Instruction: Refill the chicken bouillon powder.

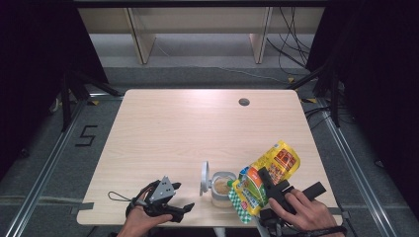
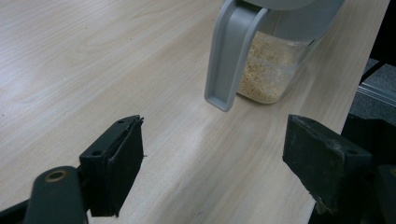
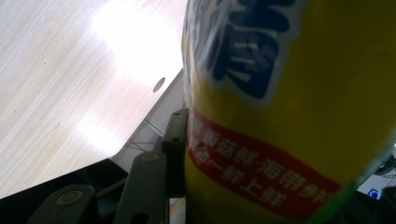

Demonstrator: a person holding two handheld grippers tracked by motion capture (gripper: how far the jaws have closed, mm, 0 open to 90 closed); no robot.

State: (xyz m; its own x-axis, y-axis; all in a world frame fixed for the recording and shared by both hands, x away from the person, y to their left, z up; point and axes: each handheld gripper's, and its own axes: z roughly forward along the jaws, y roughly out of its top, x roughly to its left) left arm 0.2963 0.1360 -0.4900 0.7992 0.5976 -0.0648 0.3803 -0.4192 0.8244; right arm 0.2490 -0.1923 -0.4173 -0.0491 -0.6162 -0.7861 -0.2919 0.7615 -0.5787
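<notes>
Yellow pouch (image 3: 289,116) clamped, right gripper (image 1: 269,190); left gripper (image 2: 212,163) agape before jar (image 2: 273,70).

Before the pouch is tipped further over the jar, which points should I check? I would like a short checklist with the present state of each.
1. Jar lid open: ok. The grey lid stands flipped up beside the mouth of the jar.
2. Grip on the pouch: ok. The right gripper is shut on the yellow pouch.
3. Pouch mouth over the jar opening: cannot tell. Its lower green end lies next to the jar.
4. Pouch opened: cannot tell.
5. Jar steadied: not ok. The left gripper is open, apart from the jar.
6. Room in the jar: ok. The granules fill only its lower part.
</notes>
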